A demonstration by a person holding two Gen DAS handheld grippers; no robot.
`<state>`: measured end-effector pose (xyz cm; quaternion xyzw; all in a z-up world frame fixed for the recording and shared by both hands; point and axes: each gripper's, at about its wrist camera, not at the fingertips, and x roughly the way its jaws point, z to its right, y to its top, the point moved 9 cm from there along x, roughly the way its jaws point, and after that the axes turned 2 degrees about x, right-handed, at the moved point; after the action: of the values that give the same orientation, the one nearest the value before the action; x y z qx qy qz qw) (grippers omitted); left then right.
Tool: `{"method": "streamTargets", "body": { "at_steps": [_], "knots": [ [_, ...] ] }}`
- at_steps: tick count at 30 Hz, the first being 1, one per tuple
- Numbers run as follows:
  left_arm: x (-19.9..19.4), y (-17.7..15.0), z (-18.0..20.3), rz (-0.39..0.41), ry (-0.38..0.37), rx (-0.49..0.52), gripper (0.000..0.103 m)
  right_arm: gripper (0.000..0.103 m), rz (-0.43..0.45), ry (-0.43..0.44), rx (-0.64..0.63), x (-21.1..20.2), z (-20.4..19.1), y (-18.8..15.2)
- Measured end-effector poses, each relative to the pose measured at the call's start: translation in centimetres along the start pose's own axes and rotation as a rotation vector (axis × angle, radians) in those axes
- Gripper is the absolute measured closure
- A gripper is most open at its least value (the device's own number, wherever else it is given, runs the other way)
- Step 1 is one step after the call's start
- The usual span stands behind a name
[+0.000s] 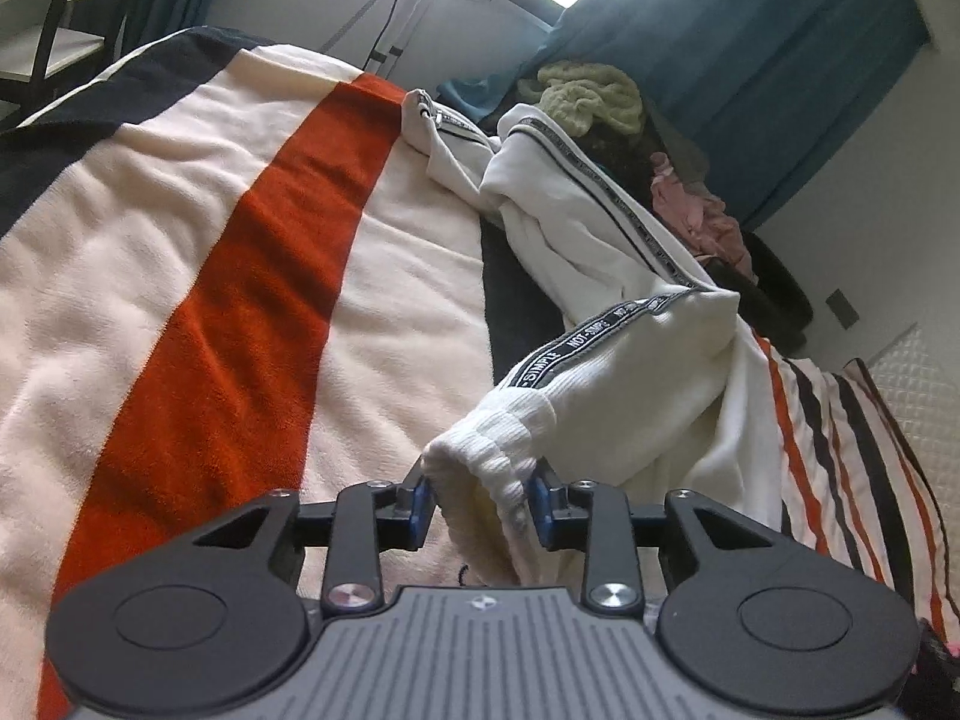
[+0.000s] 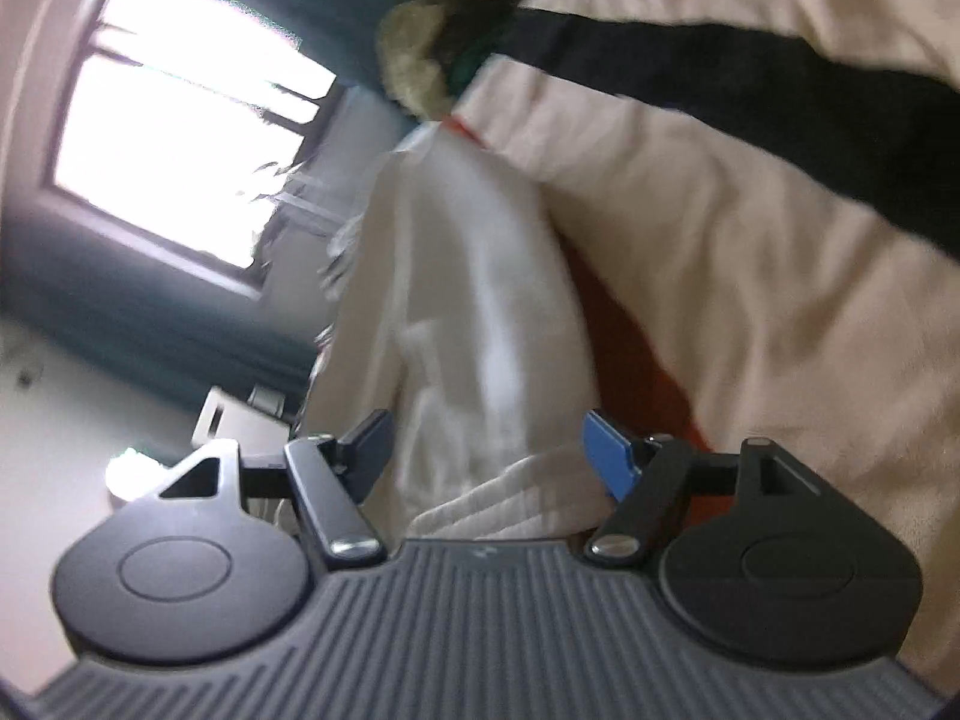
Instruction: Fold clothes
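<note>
Two grippers meet one white garment (image 1: 606, 252): the left gripper (image 1: 480, 501) clamps its ribbed cuff (image 1: 498, 438); the right gripper (image 2: 489, 450) gapes wide around blurred fabric.

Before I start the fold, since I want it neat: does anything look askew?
Yes. The white sweatshirt lies twisted and bunched across the striped blanket, not spread flat. The left gripper is around one ribbed cuff; the right gripper stands open around another ribbed edge. An unfolded clothes pile sits behind.
</note>
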<state>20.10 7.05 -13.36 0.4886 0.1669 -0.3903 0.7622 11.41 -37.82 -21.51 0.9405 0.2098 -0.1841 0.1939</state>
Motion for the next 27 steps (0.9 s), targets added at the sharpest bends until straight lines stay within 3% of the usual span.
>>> {"method": "streamTargets", "body": {
  "at_steps": [2,5,10,12,16,19,21,23,24,25,27],
  "knots": [
    [0.6,-0.1,0.0,0.000,0.010,0.022,0.058,0.031,-0.017,-0.008,0.063,1.6,1.2,0.2],
    [1.7,-0.5,0.3,-0.011,0.004,0.051,0.056,0.031,-0.052,0.006,0.166,4.0,2.6,0.1],
    [3.1,-0.8,0.3,-0.003,0.002,0.056,0.057,0.033,-0.102,0.047,0.062,6.2,0.9,-0.5],
    [3.5,-0.4,-0.3,0.022,0.027,0.037,0.061,0.035,-0.103,0.087,0.049,6.1,0.3,-0.6],
    [3.8,0.9,-1.3,0.061,0.021,-0.051,0.076,0.039,0.041,0.240,0.040,4.3,-1.1,1.3],
    [3.8,1.5,-1.6,0.069,0.022,-0.135,0.085,0.040,-0.005,0.164,0.031,5.9,0.4,0.5],
    [3.5,1.8,-1.7,0.085,0.027,-0.172,0.087,0.048,-0.065,0.094,0.044,7.5,2.1,-0.6],
    [3.0,2.3,-1.6,0.112,0.031,-0.185,0.088,0.050,-0.075,0.063,-0.048,8.0,1.7,-1.3],
    [2.8,2.5,-1.6,0.125,0.033,-0.191,0.088,0.052,-0.095,0.080,-0.059,8.2,1.1,-1.8],
    [2.5,2.8,-1.6,0.139,0.035,-0.198,0.089,0.066,-0.117,0.098,-0.070,8.3,0.6,-2.3],
    [1.4,3.8,-1.7,0.183,0.028,-0.216,0.089,0.073,-0.131,0.129,-0.054,8.0,-0.4,-3.4]
  ]
}}
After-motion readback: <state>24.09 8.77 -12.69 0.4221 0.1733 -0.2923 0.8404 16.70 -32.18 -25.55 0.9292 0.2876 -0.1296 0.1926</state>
